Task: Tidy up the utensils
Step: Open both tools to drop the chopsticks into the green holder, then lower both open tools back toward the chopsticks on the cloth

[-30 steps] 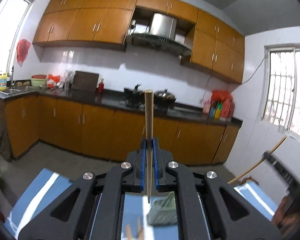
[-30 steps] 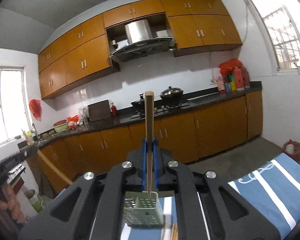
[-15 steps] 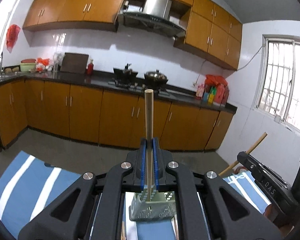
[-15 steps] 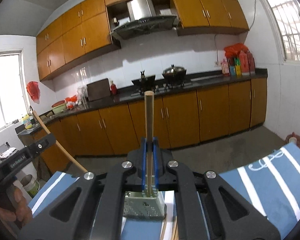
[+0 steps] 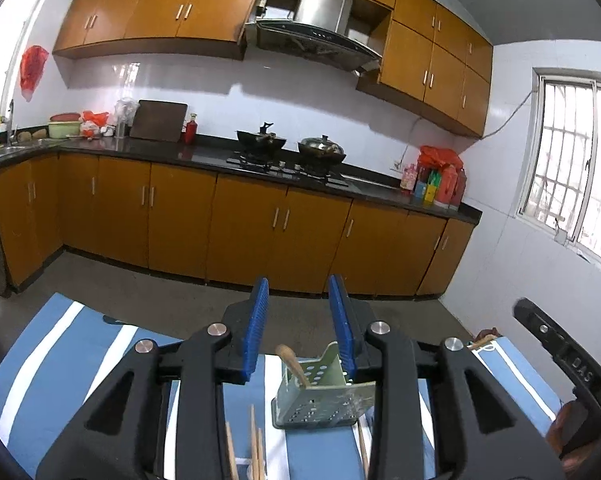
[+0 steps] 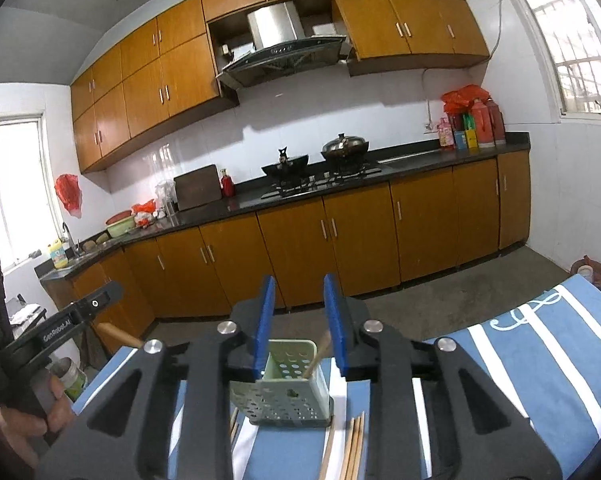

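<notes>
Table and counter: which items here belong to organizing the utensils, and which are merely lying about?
Job:
- perforated holder
- chopstick in the holder
- loose chopsticks on the striped cloth

Lying about:
- lidded pot
- wok
- cutting board
- red bottle

A pale green perforated utensil holder (image 6: pixel 284 394) is standing upright, with chopsticks (image 6: pixel 318 354) leaning inside it. Loose wooden chopsticks (image 6: pixel 352 446) are lying flat beside its base.

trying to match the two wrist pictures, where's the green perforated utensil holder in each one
Left wrist: pale green perforated plastic utensil holder sits low, right of centre, tipped, partly behind the right blue pad.
Right wrist: low centre, below the blue pads.
Shared landmark: lidded pot on the stove.
</notes>
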The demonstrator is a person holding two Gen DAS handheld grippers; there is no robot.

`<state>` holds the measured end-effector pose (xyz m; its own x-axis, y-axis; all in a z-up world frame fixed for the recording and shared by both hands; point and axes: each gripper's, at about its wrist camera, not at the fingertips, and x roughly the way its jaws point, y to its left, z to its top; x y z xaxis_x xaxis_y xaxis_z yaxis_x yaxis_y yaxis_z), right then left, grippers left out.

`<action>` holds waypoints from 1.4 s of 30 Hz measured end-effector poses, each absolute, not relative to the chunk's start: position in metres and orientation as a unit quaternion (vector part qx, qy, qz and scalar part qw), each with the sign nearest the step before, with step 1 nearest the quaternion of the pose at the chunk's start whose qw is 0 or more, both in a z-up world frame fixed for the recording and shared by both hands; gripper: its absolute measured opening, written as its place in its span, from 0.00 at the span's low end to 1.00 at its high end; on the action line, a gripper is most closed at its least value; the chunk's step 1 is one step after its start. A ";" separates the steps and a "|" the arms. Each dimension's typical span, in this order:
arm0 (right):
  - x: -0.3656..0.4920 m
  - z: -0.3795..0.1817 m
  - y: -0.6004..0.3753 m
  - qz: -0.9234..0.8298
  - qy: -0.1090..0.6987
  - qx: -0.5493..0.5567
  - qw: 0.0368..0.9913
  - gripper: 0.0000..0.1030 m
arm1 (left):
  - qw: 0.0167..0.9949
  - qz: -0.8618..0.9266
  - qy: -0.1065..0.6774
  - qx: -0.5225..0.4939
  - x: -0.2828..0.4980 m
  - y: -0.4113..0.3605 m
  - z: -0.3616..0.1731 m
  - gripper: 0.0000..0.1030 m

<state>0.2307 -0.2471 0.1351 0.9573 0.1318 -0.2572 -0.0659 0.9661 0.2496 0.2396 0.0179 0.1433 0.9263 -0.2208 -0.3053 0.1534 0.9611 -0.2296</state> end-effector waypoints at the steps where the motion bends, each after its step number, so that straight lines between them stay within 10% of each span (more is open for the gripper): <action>1: 0.224 0.134 -0.250 0.048 0.138 0.121 0.982 0.28 | 0.976 -0.096 0.166 -0.106 0.234 0.023 0.144 0.31; 18: 0.196 -0.070 -0.257 0.033 0.423 0.153 0.893 0.17 | 0.942 -0.021 0.329 -0.063 0.173 0.061 0.007 0.31; 42: 0.204 -0.087 -0.229 -0.001 0.447 0.060 0.893 0.10 | 0.911 -0.050 0.403 -0.074 0.162 0.049 -0.046 0.31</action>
<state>0.2045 -0.2286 -0.0869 0.6008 0.0522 -0.7977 0.0553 0.9928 0.1066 0.1620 0.0492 -0.0456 0.6698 -0.1507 -0.7270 0.0315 0.9841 -0.1749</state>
